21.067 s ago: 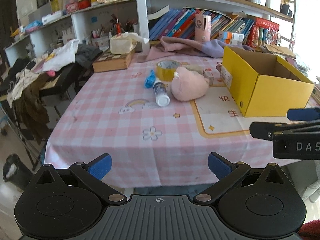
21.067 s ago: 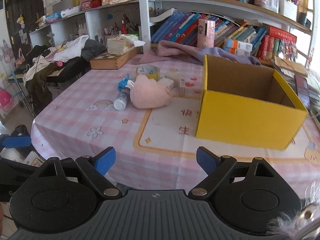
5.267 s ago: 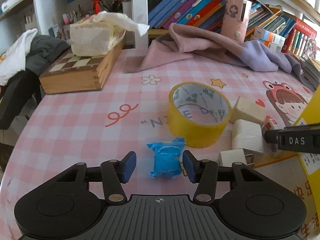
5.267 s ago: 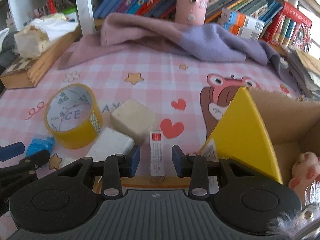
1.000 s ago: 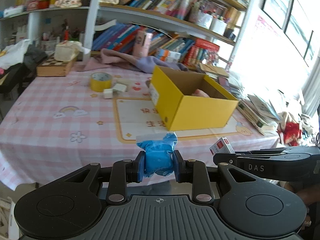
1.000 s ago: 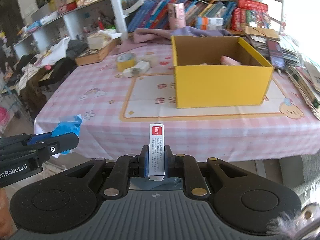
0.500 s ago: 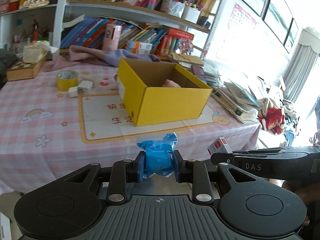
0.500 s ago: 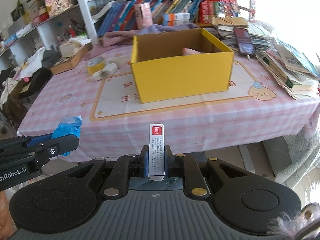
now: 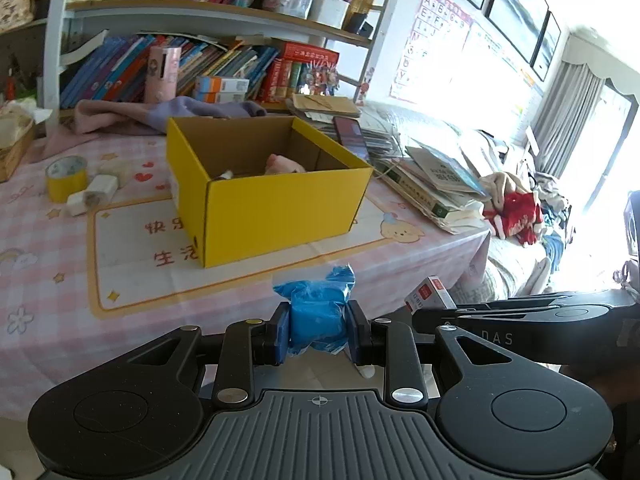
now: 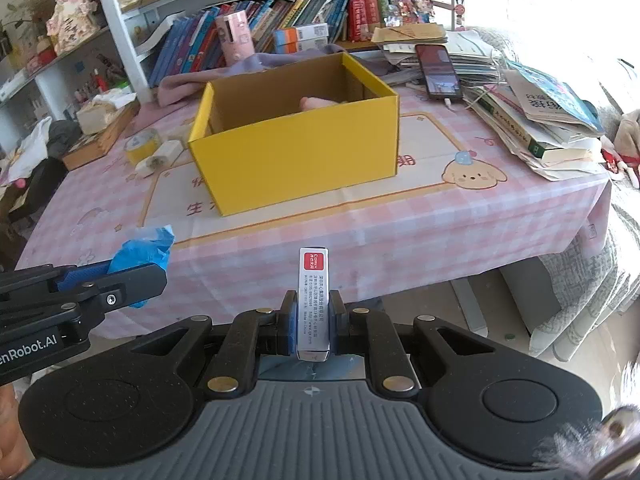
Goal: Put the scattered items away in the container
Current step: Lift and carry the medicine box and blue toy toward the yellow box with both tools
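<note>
My left gripper (image 9: 319, 334) is shut on a crumpled blue packet (image 9: 319, 312), held off the table's front edge; the packet also shows in the right wrist view (image 10: 142, 250). My right gripper (image 10: 313, 322) is shut on a small white box with a red label (image 10: 313, 300), seen at the right of the left wrist view (image 9: 429, 295). The open yellow cardboard box (image 9: 276, 200) (image 10: 304, 160) stands on the pink checked tablecloth ahead, with a pink plush toy (image 9: 282, 163) inside. A yellow tape roll (image 9: 66, 178) and white blocks (image 9: 90, 196) lie left of the box.
Stacked books and papers (image 10: 536, 112) and a phone (image 10: 438, 68) sit right of the box. A bookshelf (image 9: 192, 52) and a pink-purple cloth (image 9: 160, 114) are behind. A wooden chessboard box (image 10: 100, 136) lies at the far left.
Both grippers, still holding their items, have swung rightward round the table's front edge. The yellow box now looks nearer and more central.
</note>
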`<action>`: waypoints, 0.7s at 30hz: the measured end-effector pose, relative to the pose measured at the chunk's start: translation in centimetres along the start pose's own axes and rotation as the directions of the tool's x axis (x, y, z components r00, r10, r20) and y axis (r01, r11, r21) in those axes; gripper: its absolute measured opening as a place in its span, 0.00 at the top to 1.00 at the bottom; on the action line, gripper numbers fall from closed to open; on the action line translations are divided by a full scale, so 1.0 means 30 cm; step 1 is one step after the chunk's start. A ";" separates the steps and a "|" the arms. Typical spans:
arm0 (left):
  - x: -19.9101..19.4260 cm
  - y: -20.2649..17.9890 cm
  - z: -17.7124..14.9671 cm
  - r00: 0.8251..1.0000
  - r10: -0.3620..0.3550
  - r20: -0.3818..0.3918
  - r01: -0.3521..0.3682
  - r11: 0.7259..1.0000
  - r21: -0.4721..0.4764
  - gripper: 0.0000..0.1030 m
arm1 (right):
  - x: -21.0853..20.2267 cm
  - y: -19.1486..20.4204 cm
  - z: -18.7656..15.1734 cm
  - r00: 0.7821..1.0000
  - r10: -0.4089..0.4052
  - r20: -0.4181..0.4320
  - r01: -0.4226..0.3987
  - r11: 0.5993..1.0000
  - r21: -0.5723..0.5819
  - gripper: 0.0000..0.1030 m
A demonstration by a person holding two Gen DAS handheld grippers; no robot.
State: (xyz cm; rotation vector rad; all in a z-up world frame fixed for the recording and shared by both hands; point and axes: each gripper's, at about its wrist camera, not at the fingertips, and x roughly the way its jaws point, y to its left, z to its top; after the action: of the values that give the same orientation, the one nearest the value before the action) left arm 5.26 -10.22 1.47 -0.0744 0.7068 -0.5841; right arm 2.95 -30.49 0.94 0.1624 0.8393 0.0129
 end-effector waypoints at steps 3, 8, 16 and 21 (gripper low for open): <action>0.030 -0.014 0.014 1.000 -0.005 -0.009 0.005 1.000 0.007 0.74 | 0.016 -0.020 0.014 1.000 0.000 -0.006 0.000 1.000 0.003 0.87; 0.068 -0.018 0.046 1.000 0.002 -0.012 -0.001 1.000 0.013 0.74 | 0.052 -0.043 0.047 1.000 0.006 -0.016 -0.006 1.000 0.009 0.87; 0.144 -0.009 0.090 1.000 0.005 -0.023 -0.005 1.000 0.010 0.74 | 0.113 -0.074 0.103 0.999 0.015 -0.030 -0.015 1.000 -0.004 0.87; 0.207 -0.016 0.128 1.000 -0.008 -0.024 0.008 1.000 0.016 0.74 | 0.148 -0.118 0.146 0.999 0.013 -0.034 -0.013 1.000 0.008 0.87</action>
State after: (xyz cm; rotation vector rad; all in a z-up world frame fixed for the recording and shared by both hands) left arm 11.23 -14.41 0.84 -0.0556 0.7253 -0.5990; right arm 8.99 -34.24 -0.01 0.1754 0.8725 0.0250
